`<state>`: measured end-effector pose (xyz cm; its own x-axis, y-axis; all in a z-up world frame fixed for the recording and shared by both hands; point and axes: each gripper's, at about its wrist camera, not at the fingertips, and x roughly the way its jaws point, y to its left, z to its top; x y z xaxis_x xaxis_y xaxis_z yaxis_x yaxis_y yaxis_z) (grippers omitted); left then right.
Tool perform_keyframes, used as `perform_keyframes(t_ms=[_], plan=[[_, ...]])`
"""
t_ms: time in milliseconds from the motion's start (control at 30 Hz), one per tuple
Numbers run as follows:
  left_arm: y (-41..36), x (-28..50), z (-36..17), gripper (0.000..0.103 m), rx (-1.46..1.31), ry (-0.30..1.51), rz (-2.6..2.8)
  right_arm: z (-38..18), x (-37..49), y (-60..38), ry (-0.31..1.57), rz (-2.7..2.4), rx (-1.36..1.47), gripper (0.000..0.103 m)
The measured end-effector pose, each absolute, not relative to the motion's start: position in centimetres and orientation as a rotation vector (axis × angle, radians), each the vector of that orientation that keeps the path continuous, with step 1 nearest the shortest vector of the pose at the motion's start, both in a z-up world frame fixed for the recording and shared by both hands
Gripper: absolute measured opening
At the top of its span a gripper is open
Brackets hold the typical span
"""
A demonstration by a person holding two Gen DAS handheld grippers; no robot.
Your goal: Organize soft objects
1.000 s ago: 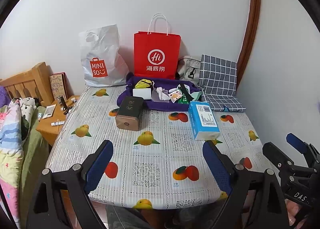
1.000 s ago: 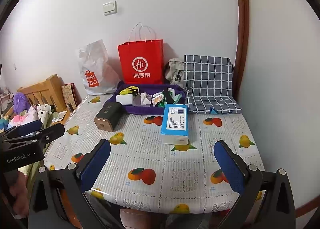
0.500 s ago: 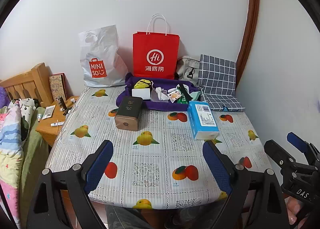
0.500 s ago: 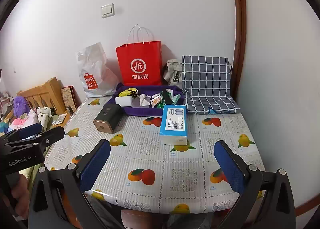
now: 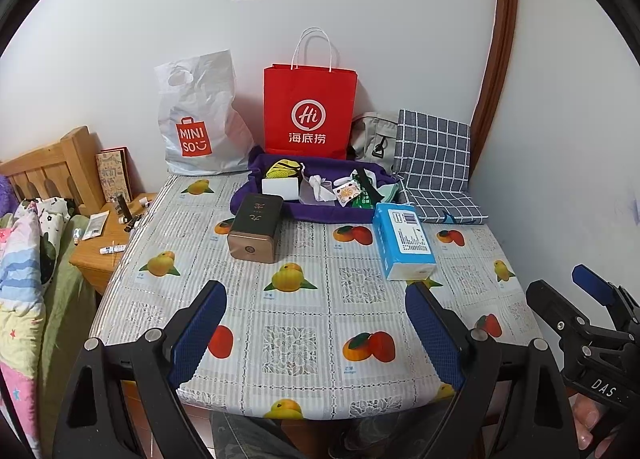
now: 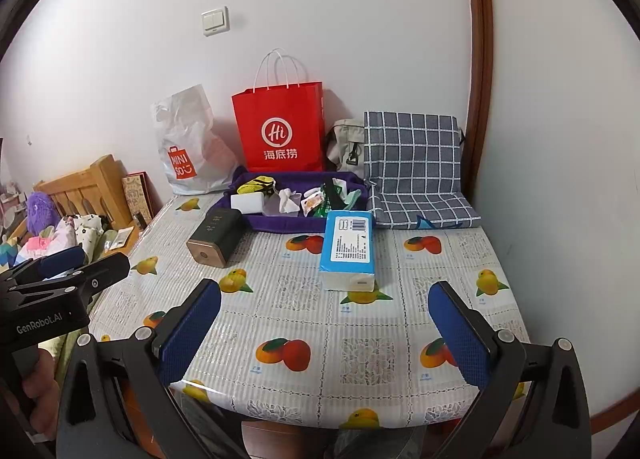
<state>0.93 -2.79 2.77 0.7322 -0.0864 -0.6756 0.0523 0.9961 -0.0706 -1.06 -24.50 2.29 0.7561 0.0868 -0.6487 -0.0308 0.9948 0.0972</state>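
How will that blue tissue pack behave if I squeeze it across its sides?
The blue tissue pack looks film-wrapped, so it will probably dent and feel light. The glossy wrap may slip between the pads. Lying flat on the fruit-print tablecloth, it should slide rather than tip if pushed.

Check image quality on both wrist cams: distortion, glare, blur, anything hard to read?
Left wrist: heavy fisheye, door frame bows, black vignette in the corners; red bag and blue tissue pack sharp. Right wrist: same bowing; small glare spot on the glossy tablecloth at the near edge; tissue-pack print too small to read.
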Motion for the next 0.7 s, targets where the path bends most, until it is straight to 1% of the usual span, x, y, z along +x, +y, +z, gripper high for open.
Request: perform_keyframes(t_ms=[700], plan=[[-3.16,0.81,3.02,0.091,-0.039,0.736,-0.082,2.26,-1.02,-24.51,0.712,0.066,0.086,0.102]])
